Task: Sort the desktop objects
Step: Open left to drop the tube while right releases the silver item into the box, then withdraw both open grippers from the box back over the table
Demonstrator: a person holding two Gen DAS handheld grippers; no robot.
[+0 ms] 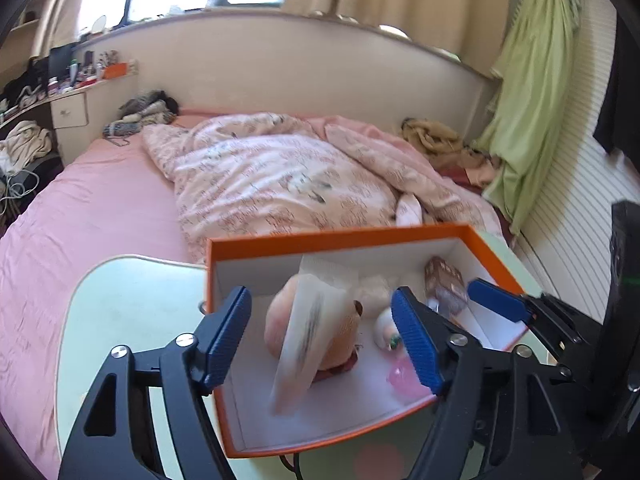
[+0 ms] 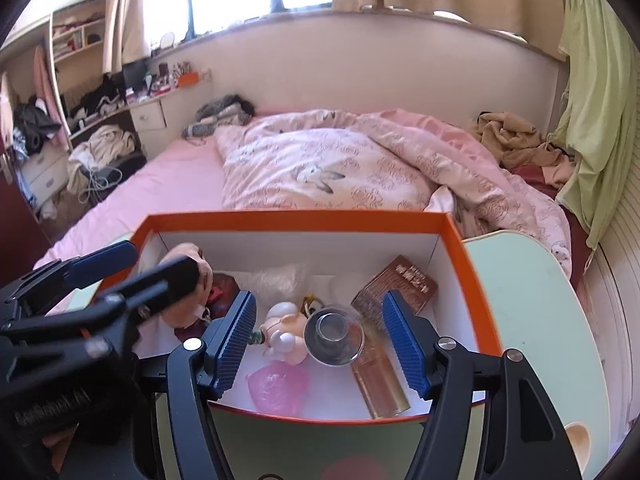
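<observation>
Both grippers hang over an orange box (image 2: pixel 296 218) with white inner walls, which sits on a pale green table (image 2: pixel 532 304) at the foot of a pink bed (image 1: pixel 80 208). The step in hand looks like dropping items into the box. The left gripper (image 1: pixel 320 332) has its jaws spread wide, and a blurred, translucent white packet (image 1: pixel 308 344) lies between the blue ribbed pads without touching either; it seems just let go, falling onto a soft peach plush toy (image 1: pixel 340 332) at the box's left side. The right gripper (image 2: pixel 320 340) is likewise spread apart and grasps nothing.

Already in the box, seen from the right wrist: a small glossy figurine (image 2: pixel 282 330) in cream and peach, a clear round glass (image 2: pixel 334 334) lying on its side just beside it, a crinkled pink plastic piece (image 2: pixel 276 388) at the near wall, a long amber transparent case (image 2: pixel 380 376) running near to far on the right, a brown printed carton (image 2: pixel 400 284) leaning toward the far right corner, and a clear bubbly wrap (image 2: pixel 280 276) at the far wall.

The visible table shows bare, so sorting looks nearly done. Next, each gripper would need lifting clear of the box walls before seeking anything left
</observation>
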